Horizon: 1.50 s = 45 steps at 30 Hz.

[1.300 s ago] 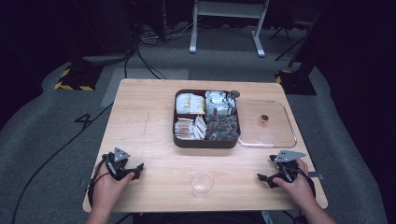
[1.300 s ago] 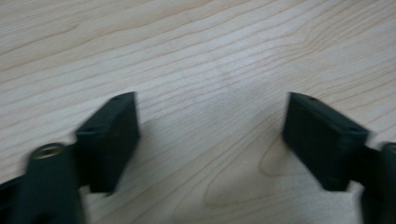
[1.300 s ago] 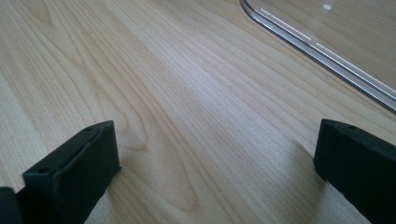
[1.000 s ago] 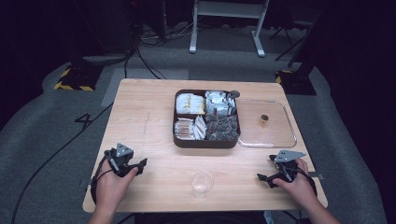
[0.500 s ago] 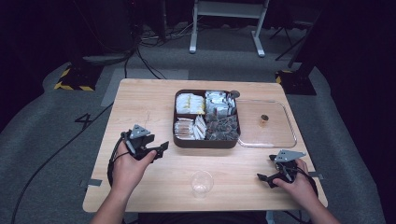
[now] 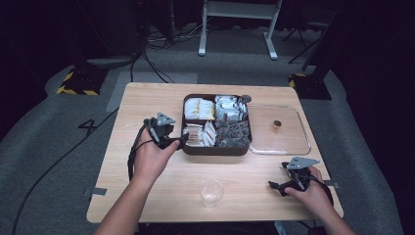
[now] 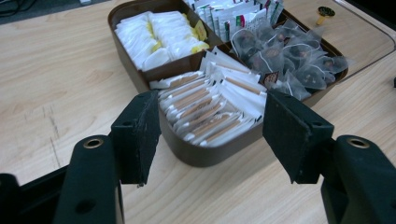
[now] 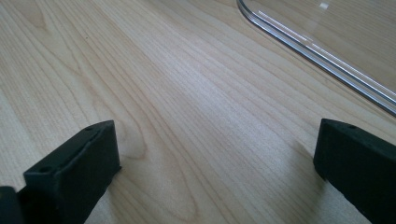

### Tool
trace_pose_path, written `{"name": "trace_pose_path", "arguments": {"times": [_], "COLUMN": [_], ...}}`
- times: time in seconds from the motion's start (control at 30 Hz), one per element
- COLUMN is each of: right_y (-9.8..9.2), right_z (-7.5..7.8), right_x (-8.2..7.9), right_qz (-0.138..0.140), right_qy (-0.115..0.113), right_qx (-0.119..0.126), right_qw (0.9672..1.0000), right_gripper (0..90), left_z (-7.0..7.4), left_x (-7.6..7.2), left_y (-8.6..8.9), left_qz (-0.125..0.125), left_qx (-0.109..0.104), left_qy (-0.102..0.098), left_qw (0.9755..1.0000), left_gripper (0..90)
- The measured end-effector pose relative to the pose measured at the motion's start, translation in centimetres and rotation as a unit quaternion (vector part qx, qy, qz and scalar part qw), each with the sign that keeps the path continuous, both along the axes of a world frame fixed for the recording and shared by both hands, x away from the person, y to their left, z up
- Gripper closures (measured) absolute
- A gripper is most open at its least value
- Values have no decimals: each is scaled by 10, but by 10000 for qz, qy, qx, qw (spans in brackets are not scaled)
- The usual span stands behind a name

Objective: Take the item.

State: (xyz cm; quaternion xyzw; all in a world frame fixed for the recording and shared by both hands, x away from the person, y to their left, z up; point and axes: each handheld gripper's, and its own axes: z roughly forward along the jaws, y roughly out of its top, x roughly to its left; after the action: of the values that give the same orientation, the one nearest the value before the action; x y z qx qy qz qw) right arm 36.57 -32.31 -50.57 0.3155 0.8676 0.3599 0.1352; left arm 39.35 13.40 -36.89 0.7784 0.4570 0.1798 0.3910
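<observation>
1. Since the earlier frames, the left tool [image 6: 171, 139] has travelled from the near-left part of the desk [image 6: 147, 103] forward to the brown compartment box [image 6: 215, 149]; the right tool [image 6: 288, 182] has kept its place near the desk's near-right corner.
2. Nearest the person, a clear plastic cup [image 6: 211, 192] stands upright on the desk between the two forearms.
3. Right tool: jaws spread wide, holding nothing, low over bare wood, the curved edge of the clear lid [image 8: 317, 51] ahead of them.
4. Left tool: jaws wide apart with nothing gripped, one on either side of the box's near-left compartment, which is packed with white paper sachets [image 7: 210, 109].
5. Beyond those, the box's other compartments hold white and yellow packets [image 7: 156, 39], mesh tea bags [image 7: 289, 53] and printed sachets [image 7: 229, 16].
6. Just right of the box, the clear lid lies flat with its small gold knob [image 6: 277, 124] up.
</observation>
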Motion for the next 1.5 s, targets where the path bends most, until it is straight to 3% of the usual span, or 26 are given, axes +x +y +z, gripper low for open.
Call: {"name": "trace_pose_path", "arguments": {"times": [0.07, 0.13, 0.23, 0.43, 0.5, 0.57, 0.7, 1.07, 1.2, 1.33, 1.4, 1.5], "right_y": [0, 0, 0, 0, 0, -1, -1, -3, -3, -3, -3, -4], "right_z": [0, 0, 0, 0, 0, 0, 0, 0, 0, 0, 0, 0], "right_x": [0, 1, 1, 2, 2, 4, 4, 4, 4, 4, 4, 4], "right_qz": [2, 25, 23, 71, 107, 203, 241, 299, 301, 307, 324, 331], "right_qy": [8, 10, 8, 9, 7, -6, -7, -12, -13, -16, -17, -23], "right_qx": [12, 15, 15, 22, 18, 36, 43, 60, 60, 65, 72, 77], "right_qw": [10000, 10000, 10000, 10000, 9999, 9998, 9997, 9995, 9995, 9995, 9994, 9994], "right_gripper": [4, 4, 4, 6, 11, 16, 20, 35, 35, 40, 45, 48], "left_z": [2, 8, 13, 16, 14, 14, 12, 3, -6, -16, -25, -32], "left_x": [4, 17, 30, 49, 63, 68, 89, 121, 135, 141, 148, 153], "left_y": [-3, -8, -11, -18, -22, -24, -31, -45, -55, -56, -58, -61], "left_qz": [18, -27, -14, 24, 30, 50, 167, 171, 81, 16, 73, 124], "left_qx": [1, -48, -258, -290, -594, -648, -376, -178, -231, -347, -172, -168], "left_qy": [-2, -65, -57, -85, -3, 26, -81, -39, 143, 199, 286, 413], "left_qw": [10000, 10000, 9996, 9995, 9982, 9979, 9991, 9997, 9996, 9992, 9994, 9989], "left_gripper": [375, 358, 368, 364, 362, 370, 376, 390, 396, 389, 393, 407]}}
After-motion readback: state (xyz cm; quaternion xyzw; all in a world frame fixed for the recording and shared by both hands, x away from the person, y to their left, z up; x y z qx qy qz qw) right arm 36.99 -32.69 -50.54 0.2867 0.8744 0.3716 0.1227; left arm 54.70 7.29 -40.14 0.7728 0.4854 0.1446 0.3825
